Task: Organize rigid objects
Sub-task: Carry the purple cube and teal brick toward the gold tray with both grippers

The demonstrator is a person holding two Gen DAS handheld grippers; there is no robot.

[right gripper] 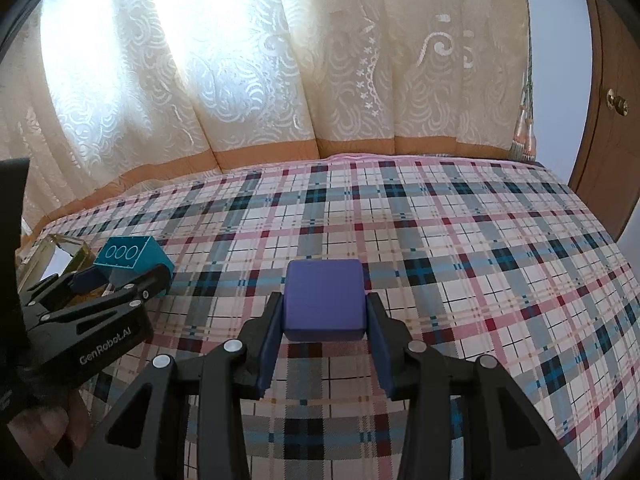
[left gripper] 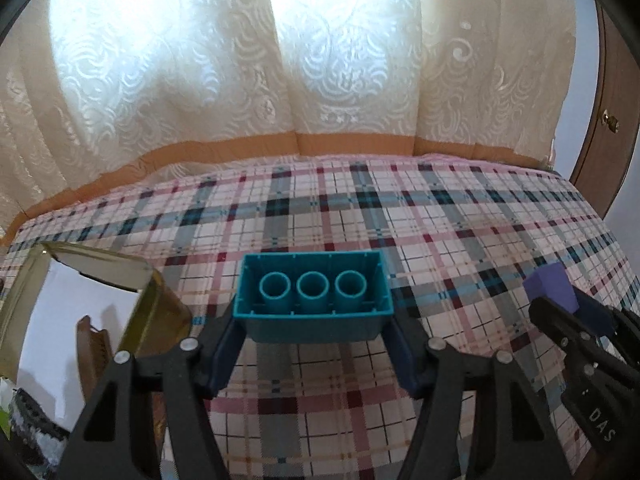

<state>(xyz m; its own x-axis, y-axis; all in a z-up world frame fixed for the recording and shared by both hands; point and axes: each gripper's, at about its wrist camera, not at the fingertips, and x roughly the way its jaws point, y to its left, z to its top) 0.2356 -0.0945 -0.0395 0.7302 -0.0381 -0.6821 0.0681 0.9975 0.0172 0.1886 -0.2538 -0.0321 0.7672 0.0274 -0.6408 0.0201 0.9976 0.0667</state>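
Note:
A teal building brick [left gripper: 316,300] faces me with its hollow underside and three round tubes. My left gripper [left gripper: 312,320] is shut on it, with a blue pad pressed on each short side. In the right wrist view the same brick [right gripper: 132,256] sits in the left gripper [right gripper: 120,276] at the far left. A purple cube [right gripper: 325,300] is clamped between the blue pads of my right gripper [right gripper: 325,308], just above the plaid cloth. From the left wrist view the cube [left gripper: 550,288] and right gripper [left gripper: 560,304] show at the right edge.
Both grippers hang over a bed with a plaid cover [right gripper: 440,240]. An open gold tin [left gripper: 156,312] stands close to the left of the teal brick. A lace curtain [right gripper: 240,80] hangs behind the bed and a wooden door [right gripper: 600,140] stands at the right. A hand [right gripper: 48,424] holds the left gripper.

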